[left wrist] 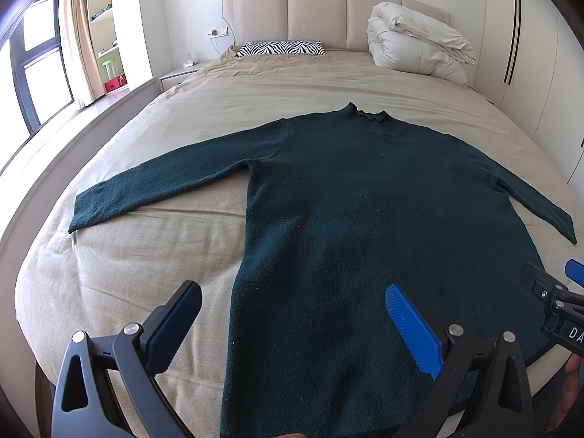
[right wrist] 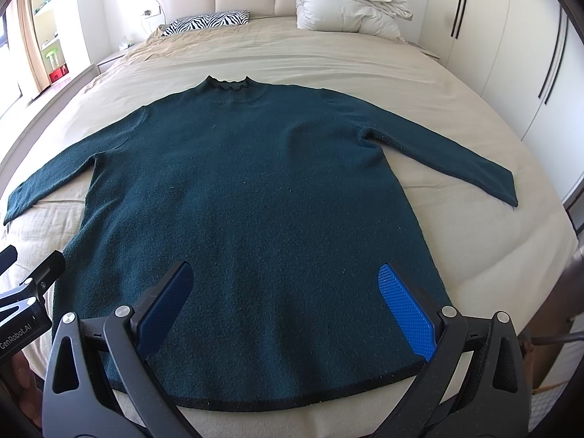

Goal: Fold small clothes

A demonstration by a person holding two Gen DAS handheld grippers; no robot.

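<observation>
Just ahead of the left claw (left wrist: 292, 314) and the right claw (right wrist: 284, 292), both spread wide and holding nothing, the green sweater (right wrist: 248, 197) lies flat on the bed (right wrist: 474, 241) with sleeves out, so all the folding looks left to do.

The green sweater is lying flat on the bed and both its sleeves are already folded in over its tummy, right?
Not quite. The sweater does lie flat on the bed, but its sleeves are spread out to the sides, not folded in. The right wrist view shows both.
</observation>
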